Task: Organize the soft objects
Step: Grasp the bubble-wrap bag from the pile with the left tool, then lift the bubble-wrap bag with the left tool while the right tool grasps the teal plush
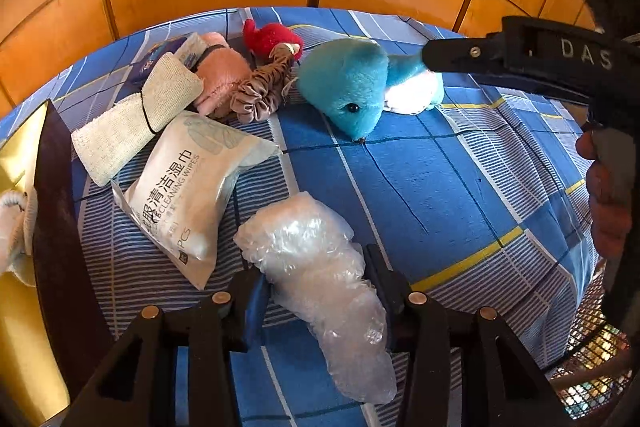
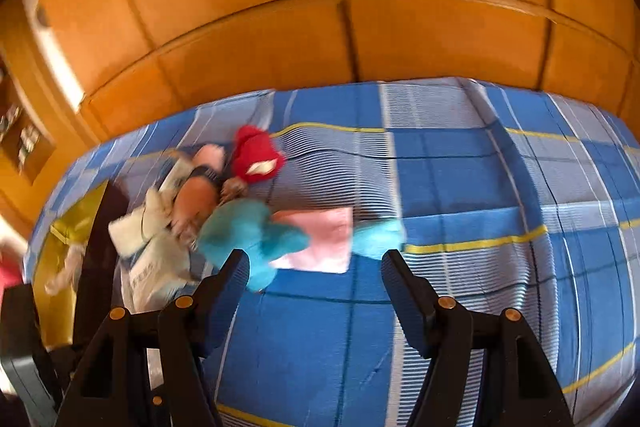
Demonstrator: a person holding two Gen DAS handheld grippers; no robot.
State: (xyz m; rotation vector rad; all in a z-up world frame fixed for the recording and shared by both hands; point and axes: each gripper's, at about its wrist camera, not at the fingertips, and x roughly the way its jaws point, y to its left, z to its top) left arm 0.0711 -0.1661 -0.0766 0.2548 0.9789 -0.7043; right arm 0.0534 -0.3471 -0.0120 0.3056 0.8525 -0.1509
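We count one bubble-wrap roll (image 1: 320, 279) lying near us on the blue checked bed (image 1: 440, 187), and the left claw (image 1: 318, 277) is clamped on its middle, both pads pressed into the plastic. Left of it lies one pack of wipes (image 1: 192, 187), and further left one beige cloth (image 1: 136, 123) cinched by a dark band. Beyond those we make out one pink towel (image 1: 220, 75), one grey scrunchie (image 1: 260, 91), one red toy (image 1: 272, 37) and one blue plush (image 1: 352, 87), its snout pointing toward us and a white patch behind its head. A second, smaller pack (image 1: 192, 51) peeks out behind the cloth and towel, mostly covered. At the far left edge one gold box (image 1: 20, 307) with a dark wall is cut off by the frame, with a white knitted thing (image 1: 16, 227) inside that we cannot identify. The right claw (image 2: 314, 267) stands apart with nothing between its pads, hovering over the plush's pink-white underside (image 2: 320, 243); in the left view only one of its fingers (image 1: 460, 55) shows, close to or touching the plush's tail, and the holding hand (image 1: 608, 203) is partly cut off. The right view is badly blurred, so the pile at its left reads as smeared colours.
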